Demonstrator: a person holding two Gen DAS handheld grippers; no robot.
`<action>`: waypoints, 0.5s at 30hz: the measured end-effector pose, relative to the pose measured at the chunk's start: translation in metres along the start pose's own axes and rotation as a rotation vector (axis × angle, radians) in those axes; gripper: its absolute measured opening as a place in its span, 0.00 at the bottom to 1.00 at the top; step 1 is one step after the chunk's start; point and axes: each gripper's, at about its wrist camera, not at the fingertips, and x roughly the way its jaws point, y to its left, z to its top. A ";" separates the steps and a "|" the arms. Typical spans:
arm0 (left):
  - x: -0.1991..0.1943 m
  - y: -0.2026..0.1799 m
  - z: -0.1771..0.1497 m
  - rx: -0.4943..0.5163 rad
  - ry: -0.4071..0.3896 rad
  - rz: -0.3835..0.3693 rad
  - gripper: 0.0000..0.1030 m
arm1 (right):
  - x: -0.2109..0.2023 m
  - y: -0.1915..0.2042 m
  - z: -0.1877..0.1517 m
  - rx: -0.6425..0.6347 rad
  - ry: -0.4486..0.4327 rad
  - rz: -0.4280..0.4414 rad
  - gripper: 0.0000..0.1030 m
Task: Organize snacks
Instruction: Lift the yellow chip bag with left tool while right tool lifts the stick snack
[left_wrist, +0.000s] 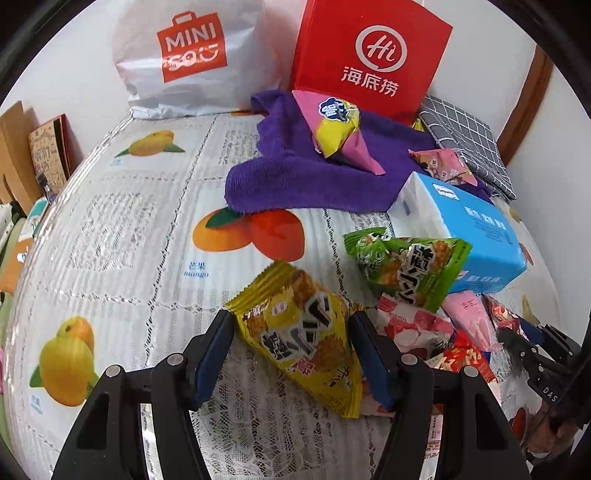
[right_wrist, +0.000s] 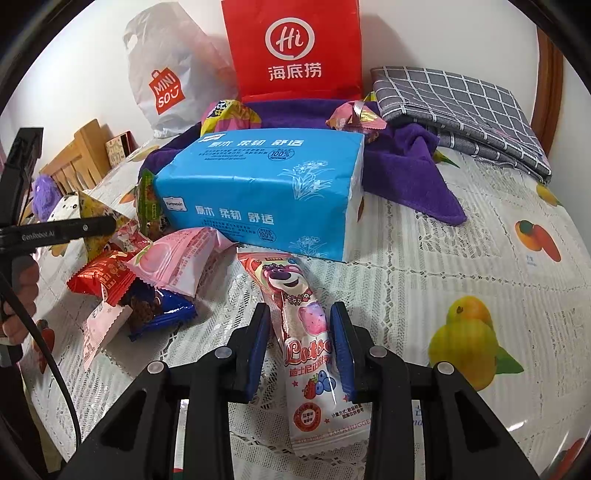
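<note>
While snacks crowd the tissue pack (right_wrist: 258, 192), tablecloth (left_wrist: 129, 229) lies bare leftward | left gripper (left_wrist: 288, 343) half-spread, clamping yellow snack packet (left_wrist: 306, 343) above cloth | right gripper (right_wrist: 299, 347) narrow, pinching pink bear packet (right_wrist: 303, 332) beside pack.

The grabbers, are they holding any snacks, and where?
Left gripper holds the yellow snack packet across its middle; right gripper holds the pink bear packet mid-length.
</note>
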 end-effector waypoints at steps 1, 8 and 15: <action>0.000 0.000 -0.001 -0.001 -0.002 -0.002 0.61 | 0.000 0.000 0.000 0.003 -0.001 0.001 0.34; 0.001 -0.001 -0.001 0.001 -0.008 -0.002 0.61 | 0.000 0.001 0.001 -0.003 0.002 -0.009 0.34; -0.012 -0.002 -0.001 0.001 -0.014 -0.017 0.61 | -0.001 -0.005 0.001 0.033 -0.003 -0.004 0.24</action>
